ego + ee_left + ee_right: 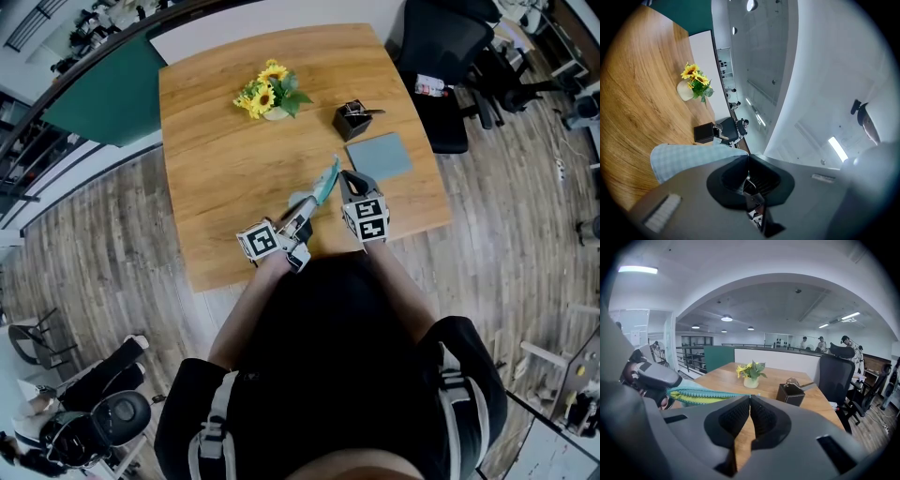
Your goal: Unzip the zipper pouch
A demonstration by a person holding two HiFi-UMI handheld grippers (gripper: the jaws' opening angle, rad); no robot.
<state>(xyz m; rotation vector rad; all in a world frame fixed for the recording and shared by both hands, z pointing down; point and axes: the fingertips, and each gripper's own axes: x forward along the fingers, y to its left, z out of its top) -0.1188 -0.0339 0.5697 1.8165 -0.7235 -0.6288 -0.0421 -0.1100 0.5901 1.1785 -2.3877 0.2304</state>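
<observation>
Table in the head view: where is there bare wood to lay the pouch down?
The left half of the table is the widest bare patch, between the sunflowers and the near edge. The far right corner beyond the black box is free too. It is crowded around that box and the grey cloth.

A light wooden worktop (225, 178), roughly square with rounded corners, stands on a grey-brown plank floor (112, 253). Three things rest on it. A small pale vase of sunflowers (270, 94) sits toward the far edge. To the right of the vase, a little nearer the person, stands a small black box (354, 119) with a metal piece at its top. Further from the vase, just beside the box, lies a flat grey-blue rectangular mat (379, 155).
</observation>
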